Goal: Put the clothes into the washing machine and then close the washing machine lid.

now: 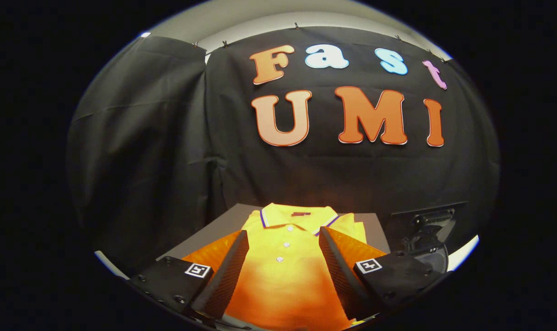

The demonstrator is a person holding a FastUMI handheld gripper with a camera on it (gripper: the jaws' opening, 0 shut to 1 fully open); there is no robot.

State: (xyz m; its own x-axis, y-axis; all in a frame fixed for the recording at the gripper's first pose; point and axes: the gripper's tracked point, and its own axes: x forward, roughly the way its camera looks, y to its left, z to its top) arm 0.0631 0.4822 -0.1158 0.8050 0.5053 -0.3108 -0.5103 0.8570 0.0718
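A folded yellow polo shirt [285, 250] with a purple-trimmed collar and white buttons lies flat on a grey table [223, 220]. My gripper [284, 236] hovers over it, open, one finger on each side of the button placket and the collar just beyond the tips. The fingers [232, 264] do not press on the cloth. To the right of the table stands the washing machine [427, 241], a dark body with a raised black lid and a round opening partly hidden behind my right finger.
Black cloth walls close the booth behind and to the left of the table. A pale floor strip [464, 253] shows past the washing machine on the right.
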